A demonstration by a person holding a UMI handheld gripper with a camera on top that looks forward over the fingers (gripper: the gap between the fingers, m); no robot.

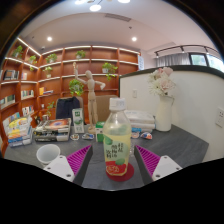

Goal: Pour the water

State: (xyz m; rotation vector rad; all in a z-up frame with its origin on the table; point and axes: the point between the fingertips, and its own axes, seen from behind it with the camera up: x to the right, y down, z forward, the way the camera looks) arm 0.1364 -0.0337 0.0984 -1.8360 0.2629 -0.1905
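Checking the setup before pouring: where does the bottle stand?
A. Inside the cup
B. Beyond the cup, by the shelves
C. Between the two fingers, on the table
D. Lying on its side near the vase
C: the bottle stands upright on the table between the gripper fingers, gaps either side.

I see bottle (117,146) upright between spread fingers (76,160), gap each side. White cup (48,153) near left finger, blocks leftward sweep. Books (52,128) and small box (78,118) crowd far left. Bare tabletop (180,146) right of bottle; vase (163,113) beyond it.
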